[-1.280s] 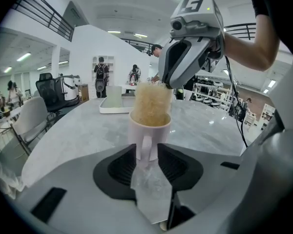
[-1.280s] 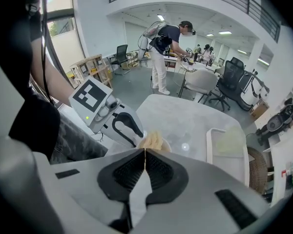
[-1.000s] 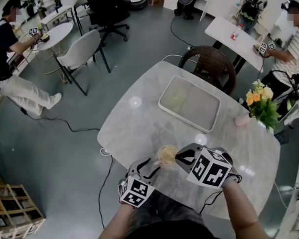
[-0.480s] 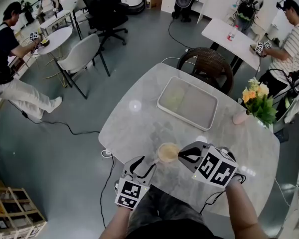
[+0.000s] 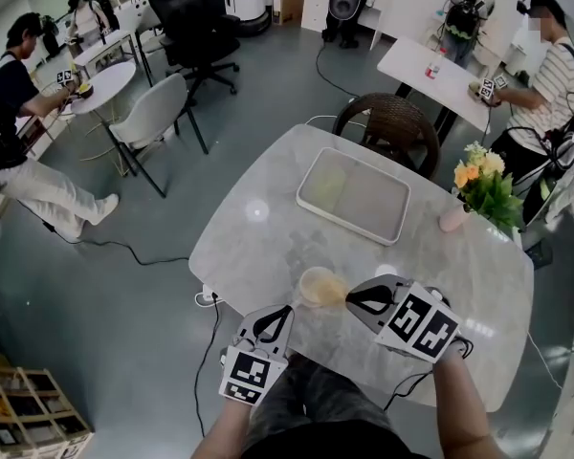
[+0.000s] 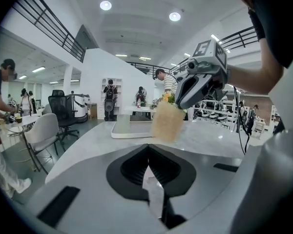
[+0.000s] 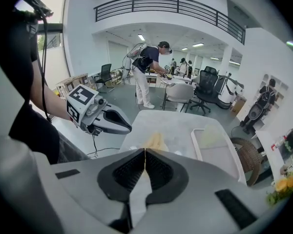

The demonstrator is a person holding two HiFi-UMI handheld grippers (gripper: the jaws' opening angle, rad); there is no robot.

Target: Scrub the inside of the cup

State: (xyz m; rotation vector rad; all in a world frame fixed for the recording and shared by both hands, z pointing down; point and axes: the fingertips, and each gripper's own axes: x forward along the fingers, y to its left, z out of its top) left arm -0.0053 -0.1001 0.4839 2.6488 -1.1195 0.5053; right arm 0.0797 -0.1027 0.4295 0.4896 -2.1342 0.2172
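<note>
A translucent tan cup [image 5: 320, 286] hangs tilted just above the marble table [image 5: 268, 237], near its front edge. My right gripper [image 5: 350, 299] is shut on the cup's rim. In the left gripper view the cup [image 6: 167, 121] dangles under the right gripper [image 6: 201, 80], off the tabletop. In the right gripper view only a tan sliver of the cup [image 7: 155, 141] shows beyond the closed right gripper [image 7: 145, 153]. My left gripper [image 5: 283, 311] sits just left of the cup and does not touch it. Its jaws have just been closing and are shut with nothing between them; the left gripper [image 6: 148, 151] shows the same.
A white tray [image 5: 383, 220] with a pale green cloth [image 5: 327, 182] lies at the table's middle. A pink vase of flowers [image 5: 478, 191] stands at the right edge. A wicker chair [image 5: 387, 127] stands behind the table. People sit at other tables.
The left gripper's jaws, open beside the cup before, are now shut and empty. The right gripper has lifted and tilted the cup off the table.
</note>
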